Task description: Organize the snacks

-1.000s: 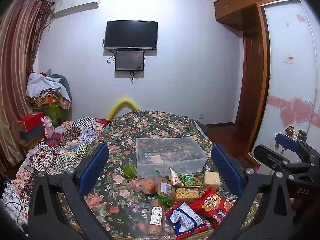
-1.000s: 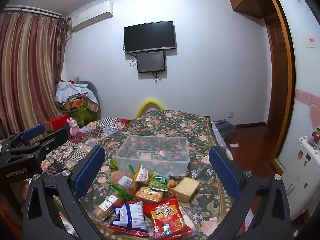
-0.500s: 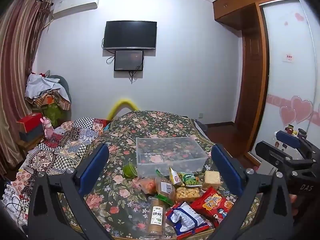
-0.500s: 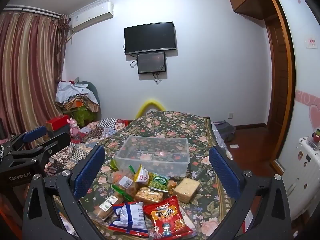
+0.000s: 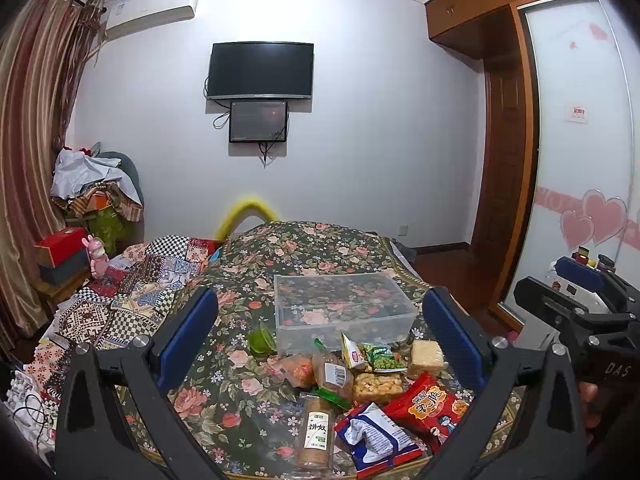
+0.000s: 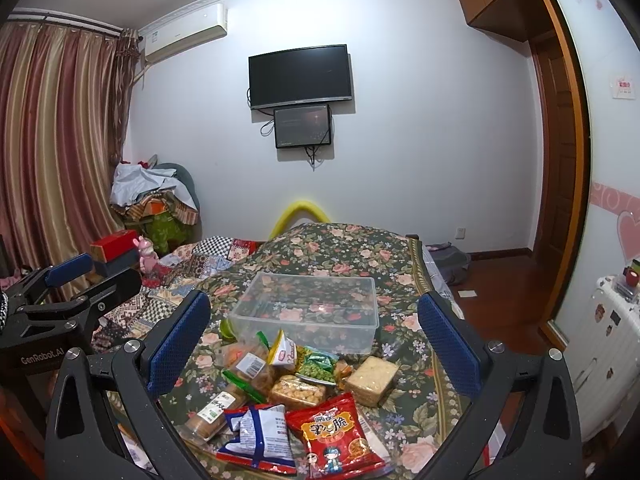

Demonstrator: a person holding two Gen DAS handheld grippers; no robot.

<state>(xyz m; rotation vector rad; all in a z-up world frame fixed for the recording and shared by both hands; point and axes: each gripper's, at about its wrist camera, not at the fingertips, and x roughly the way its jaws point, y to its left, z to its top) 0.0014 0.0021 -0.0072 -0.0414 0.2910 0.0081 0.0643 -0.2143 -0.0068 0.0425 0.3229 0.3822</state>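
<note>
Ahead of both grippers: snack pile and empty box, with almost nothing changed over the last second.

Between the spread jaws of the left gripper (image 5: pixel 320 332) and the right gripper (image 6: pixel 314 328), each released and holding nothing, lies the snack pile on the floral cloth (image 5: pixel 240 392): a red packet (image 6: pixel 334 436), a blue-and-white packet (image 6: pixel 256 436), a brown biscuit tube (image 5: pixel 316 432), a green pea packet (image 6: pixel 316 368) and a pale cracker block (image 6: pixel 372 378). Just beyond the pile stands the clear plastic box (image 6: pixel 308 312), still empty. Compared with the earlier views, both cameras have drifted only slightly and no snack has shifted. By this reading the sorting has not begun; the near packets lie closest for a first pick.
</note>
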